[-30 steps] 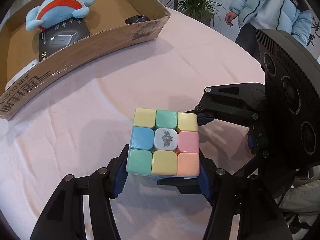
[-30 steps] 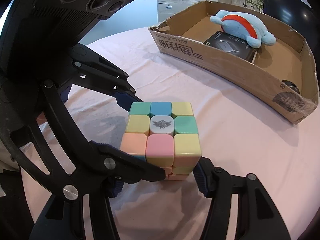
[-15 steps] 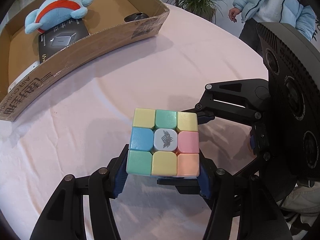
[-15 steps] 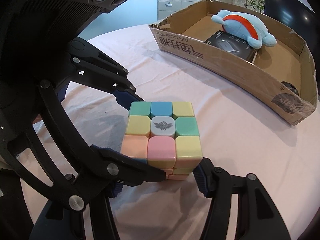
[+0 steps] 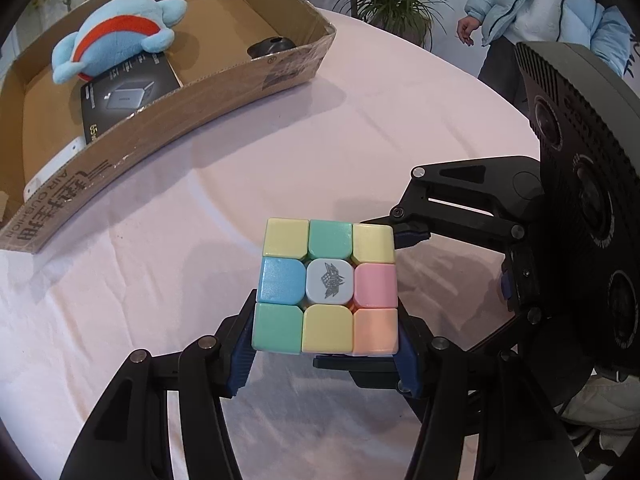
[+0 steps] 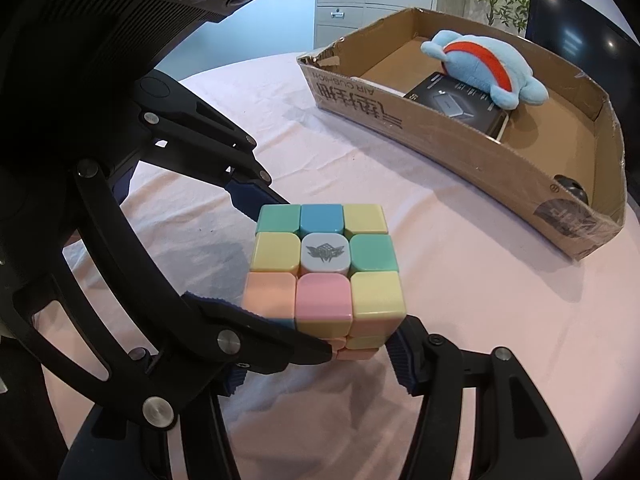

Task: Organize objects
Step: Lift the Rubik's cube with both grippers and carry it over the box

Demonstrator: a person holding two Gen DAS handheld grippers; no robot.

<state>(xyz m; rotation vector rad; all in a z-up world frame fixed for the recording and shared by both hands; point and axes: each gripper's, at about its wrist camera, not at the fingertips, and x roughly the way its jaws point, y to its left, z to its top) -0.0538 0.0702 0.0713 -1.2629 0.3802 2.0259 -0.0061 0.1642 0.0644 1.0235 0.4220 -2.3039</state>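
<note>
A pastel puzzle cube [image 5: 328, 286] [image 6: 324, 268] is held just over the pink tablecloth [image 5: 160, 280]. My left gripper [image 5: 324, 350] is shut on it, its blue pads [image 5: 240, 360] pressed to the cube's left and right sides. My right gripper [image 6: 320, 362] is shut on the same cube from the other side. In the left wrist view the right gripper's fingers [image 5: 460, 216] reach in from the right. In the right wrist view the left gripper's fingers [image 6: 256, 336] come in from the left.
A shallow cardboard box [image 5: 192, 120] [image 6: 480, 160] lies on the table behind the cube. It holds a blue plush toy [image 5: 116, 36], a black carton [image 5: 128, 96] and a small dark object [image 5: 272, 46]. A person in a light blue jacket [image 5: 540, 8] stands beyond the round table's edge.
</note>
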